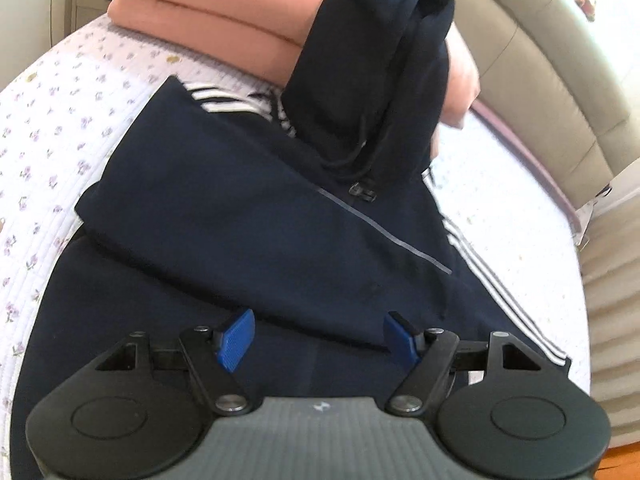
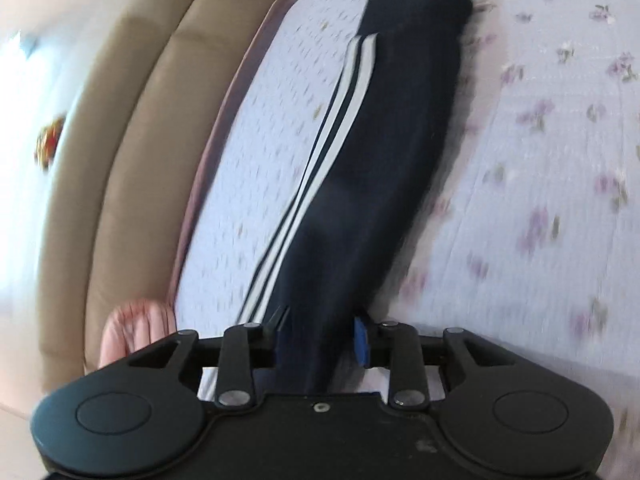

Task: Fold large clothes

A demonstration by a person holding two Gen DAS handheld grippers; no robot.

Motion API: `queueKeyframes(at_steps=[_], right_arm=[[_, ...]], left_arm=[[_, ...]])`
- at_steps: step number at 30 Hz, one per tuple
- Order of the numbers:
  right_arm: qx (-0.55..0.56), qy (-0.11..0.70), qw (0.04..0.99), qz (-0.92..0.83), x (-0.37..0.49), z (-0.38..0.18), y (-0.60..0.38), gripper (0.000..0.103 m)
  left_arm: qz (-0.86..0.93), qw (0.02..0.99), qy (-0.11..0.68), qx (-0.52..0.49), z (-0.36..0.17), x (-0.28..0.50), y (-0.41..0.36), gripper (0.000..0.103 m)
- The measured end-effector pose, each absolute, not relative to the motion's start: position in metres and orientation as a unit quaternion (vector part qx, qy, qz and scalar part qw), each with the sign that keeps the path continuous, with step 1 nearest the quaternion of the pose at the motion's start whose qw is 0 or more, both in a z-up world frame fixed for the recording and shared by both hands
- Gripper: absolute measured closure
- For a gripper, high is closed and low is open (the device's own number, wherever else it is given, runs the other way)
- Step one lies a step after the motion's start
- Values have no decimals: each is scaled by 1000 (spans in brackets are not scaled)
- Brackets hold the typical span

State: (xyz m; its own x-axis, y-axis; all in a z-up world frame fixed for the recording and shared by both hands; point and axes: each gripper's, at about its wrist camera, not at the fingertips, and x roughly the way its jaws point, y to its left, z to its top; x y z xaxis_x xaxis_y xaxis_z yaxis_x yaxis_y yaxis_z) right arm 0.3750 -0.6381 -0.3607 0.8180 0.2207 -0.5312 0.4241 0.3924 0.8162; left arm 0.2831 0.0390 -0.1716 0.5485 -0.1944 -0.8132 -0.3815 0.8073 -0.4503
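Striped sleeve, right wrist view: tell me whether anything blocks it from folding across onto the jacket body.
Nothing visible blocks it. The striped sleeve lies stretched out on the floral bedspread, with bare quilt on both sides. The right gripper has its jaws around the sleeve's near end. The jacket body itself is outside this view.

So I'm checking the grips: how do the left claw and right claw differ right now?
The left claw stands wide open and empty above the folded navy hoodie; the right claw is narrow, with the striped sleeve between its pads. The left view is sharp, the right blurred. Both have blue pads.
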Motion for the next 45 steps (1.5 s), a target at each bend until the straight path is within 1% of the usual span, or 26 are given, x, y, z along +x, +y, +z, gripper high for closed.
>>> queueKeyframes(at_steps=[1, 2, 3, 4, 5, 7, 11, 14, 18, 25, 27, 29, 31, 32, 34, 35, 38, 40, 41, 43, 44, 45], right_arm=[[545, 289, 784, -69, 381, -363, -639, 77], [541, 287, 787, -74, 385, -366, -641, 91], [535, 290, 789, -85, 389, -368, -641, 101], [527, 295, 792, -90, 393, -370, -640, 103], [515, 292, 801, -90, 396, -368, -637, 103], [480, 299, 820, -90, 398, -356, -631, 97], [420, 290, 857, -68, 405, -327, -612, 96], [392, 259, 881, -54, 404, -295, -592, 96], [377, 205, 903, -20, 407, -242, -556, 96], [359, 112, 918, 128, 384, -136, -449, 96], [342, 99, 917, 179, 375, -114, -407, 96], [315, 104, 916, 228, 368, -103, -360, 96], [278, 129, 914, 266, 362, -108, -309, 96], [266, 156, 908, 283, 362, -119, -282, 96], [251, 219, 893, 303, 360, -153, -237, 96], [241, 256, 884, 309, 358, -178, -215, 96], [209, 335, 868, 302, 348, -249, -171, 95], [219, 363, 853, 303, 344, -281, -160, 95], [225, 369, 850, 301, 339, -287, -153, 95], [247, 379, 844, 288, 341, -298, -155, 88], [268, 385, 837, 282, 347, -300, -158, 71], [293, 389, 827, 282, 351, -301, -163, 60]], left_arm=[[59, 827, 468, -305, -169, 282, 38, 30], [61, 829, 467, -303, -168, 282, 37, 30], [63, 829, 465, -303, -166, 281, 36, 30], [66, 830, 463, -304, -165, 279, 36, 30], [67, 830, 461, -306, -165, 278, 36, 30], [68, 834, 456, -302, -166, 276, 35, 30], [80, 831, 487, -257, -176, 277, 34, 30], [80, 827, 498, -247, -183, 274, 42, 30], [70, 824, 496, -266, -187, 274, 59, 30], [37, 835, 473, -279, -187, 276, 89, 30], [28, 835, 469, -288, -190, 275, 99, 30], [23, 835, 465, -293, -192, 274, 110, 30], [25, 837, 461, -295, -197, 272, 122, 29], [28, 836, 459, -299, -200, 270, 130, 29], [35, 832, 456, -315, -206, 266, 147, 29], [37, 829, 454, -325, -209, 262, 156, 29], [45, 823, 457, -333, -220, 255, 173, 30], [43, 820, 465, -330, -229, 254, 180, 31], [40, 819, 468, -331, -232, 252, 182, 30], [38, 815, 472, -335, -238, 250, 186, 30], [39, 813, 473, -338, -240, 249, 188, 30], [39, 811, 474, -340, -242, 249, 189, 30]])
